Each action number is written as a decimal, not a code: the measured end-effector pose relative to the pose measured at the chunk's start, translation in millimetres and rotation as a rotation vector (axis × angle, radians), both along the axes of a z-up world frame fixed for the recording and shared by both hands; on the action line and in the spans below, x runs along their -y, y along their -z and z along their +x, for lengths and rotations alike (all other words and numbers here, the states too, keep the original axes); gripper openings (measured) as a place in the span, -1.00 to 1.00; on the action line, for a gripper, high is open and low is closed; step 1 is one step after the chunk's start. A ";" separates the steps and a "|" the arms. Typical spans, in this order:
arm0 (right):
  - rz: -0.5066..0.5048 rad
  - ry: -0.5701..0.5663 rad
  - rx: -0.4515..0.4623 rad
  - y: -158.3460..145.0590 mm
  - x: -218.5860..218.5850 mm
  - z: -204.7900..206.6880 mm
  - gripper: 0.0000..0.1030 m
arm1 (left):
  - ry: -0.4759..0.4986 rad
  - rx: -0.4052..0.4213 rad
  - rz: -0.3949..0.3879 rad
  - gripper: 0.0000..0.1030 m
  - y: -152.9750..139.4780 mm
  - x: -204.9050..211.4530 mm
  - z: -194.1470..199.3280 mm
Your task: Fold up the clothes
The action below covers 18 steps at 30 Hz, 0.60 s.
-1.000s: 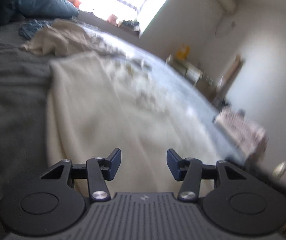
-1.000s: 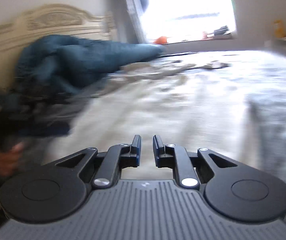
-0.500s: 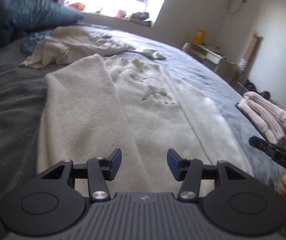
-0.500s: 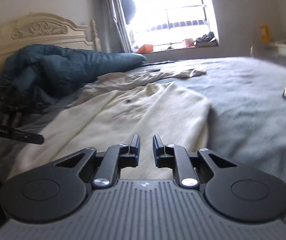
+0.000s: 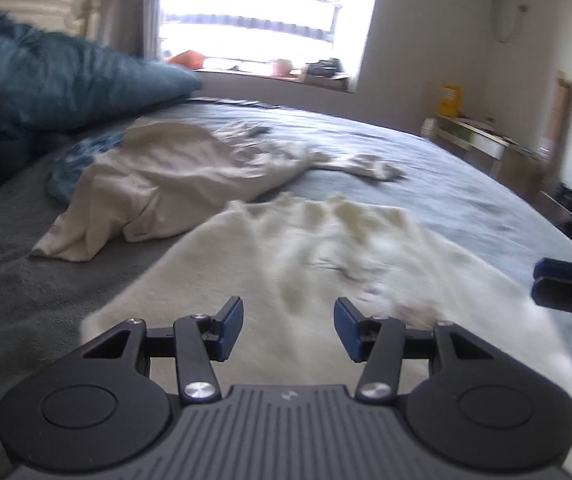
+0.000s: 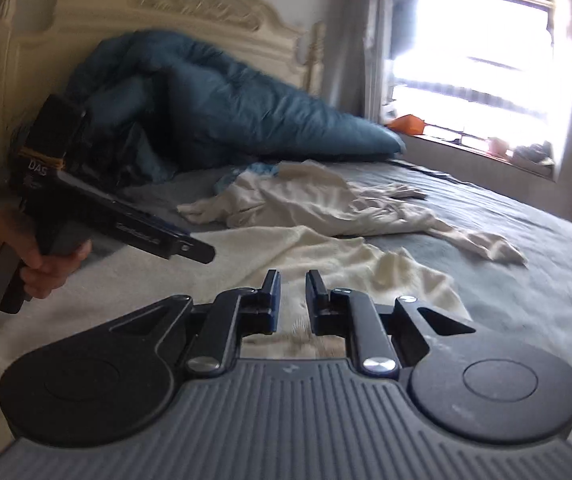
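Hovering over the bed (image 5: 465,168), left tool (image 5: 287,328) stands about half open, nothing between its blue pads, above a fluffy cream garment (image 5: 305,264) spread flat on the grey cover. Right tool (image 6: 290,300) is nearly closed, a narrow gap showing, holding nothing, over the same cream garment (image 6: 325,256). Beyond it lies a crumpled off-white garment (image 5: 158,176), touching a teal duvet (image 6: 214,108) heaped against the headboard (image 6: 166,4). A person's hand (image 6: 26,252) grips the left tool's handle in the right view. Bright window (image 6: 473,56) behind.
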State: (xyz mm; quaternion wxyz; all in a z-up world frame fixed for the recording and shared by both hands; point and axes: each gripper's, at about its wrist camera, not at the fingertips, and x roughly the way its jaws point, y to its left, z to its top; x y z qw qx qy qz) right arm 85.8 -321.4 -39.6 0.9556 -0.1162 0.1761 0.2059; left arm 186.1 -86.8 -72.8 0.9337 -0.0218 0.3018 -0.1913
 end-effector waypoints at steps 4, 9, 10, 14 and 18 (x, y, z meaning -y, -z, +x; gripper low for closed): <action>-0.059 -0.136 -0.126 19.9 -28.7 84.8 -0.75 | -0.045 -0.043 -0.038 -0.04 29.4 -7.8 23.5; -0.035 -0.180 -0.324 59.2 -40.3 184.2 -0.77 | -0.051 -0.050 -0.145 -0.01 39.7 -26.7 27.8; -0.049 -0.153 -0.340 66.9 -40.8 201.1 -0.77 | -0.051 -0.051 -0.164 -0.01 41.1 -29.5 27.4; -0.076 0.055 -0.318 86.1 -19.3 265.5 -0.79 | -0.047 -0.053 -0.226 0.01 45.5 -37.9 26.2; 0.048 0.255 -0.285 72.2 22.2 287.9 -0.75 | -0.041 -0.056 -0.247 0.04 46.0 -39.7 26.3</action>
